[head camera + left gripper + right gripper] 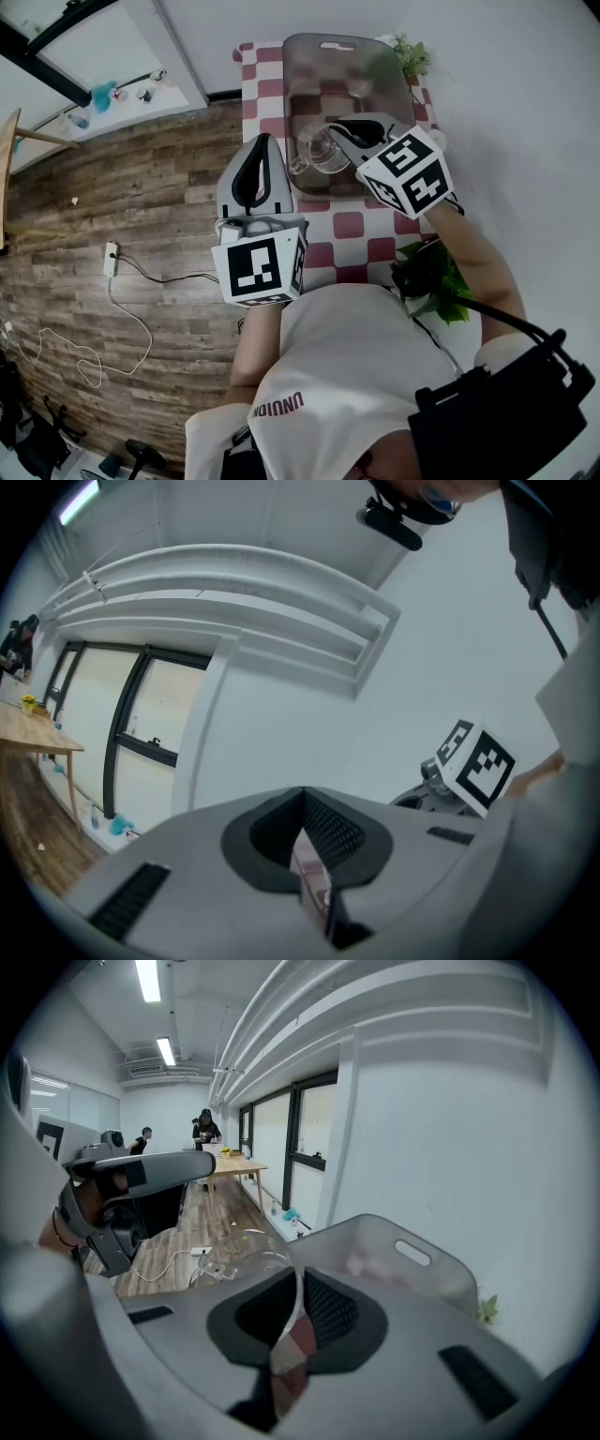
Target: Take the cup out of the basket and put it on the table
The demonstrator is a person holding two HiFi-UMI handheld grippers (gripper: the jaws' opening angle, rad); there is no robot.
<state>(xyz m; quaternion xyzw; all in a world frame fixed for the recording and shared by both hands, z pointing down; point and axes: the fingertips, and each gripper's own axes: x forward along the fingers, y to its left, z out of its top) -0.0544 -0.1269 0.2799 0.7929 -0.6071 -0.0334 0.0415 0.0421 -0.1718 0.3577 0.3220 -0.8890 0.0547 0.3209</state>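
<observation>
The clear glass cup (315, 150) sits in the upper middle of the head view, within the outline of the basket (323, 44) at its lower left corner. Its round mouth faces up toward the camera, so its long axis runs about vertical. Whether it rests on the basket's bottom or hangs above it cannot be told.

The right gripper (336, 133) reaches in from the lower right. In the right gripper view its jaws are pressed on the cup's glass wall, and the rest of the cup curves away up and to the left of them.

The basket is translucent grey with a slot handle in its far wall. The red and white checks of the tablecloth (349, 225) show through its bottom, and the cup is the only thing that can be made out in it.

The left gripper (263, 142) hangs just left of the basket, over the table's edge and the wooden floor (141, 187). Its jaws are brought together with nothing between them, leaving only a sliver of gap.

Leafy plants stand at the table's far right corner (409, 53) and near right side (433, 277). A power strip (111, 259) with a white cable lies on the floor at left.
</observation>
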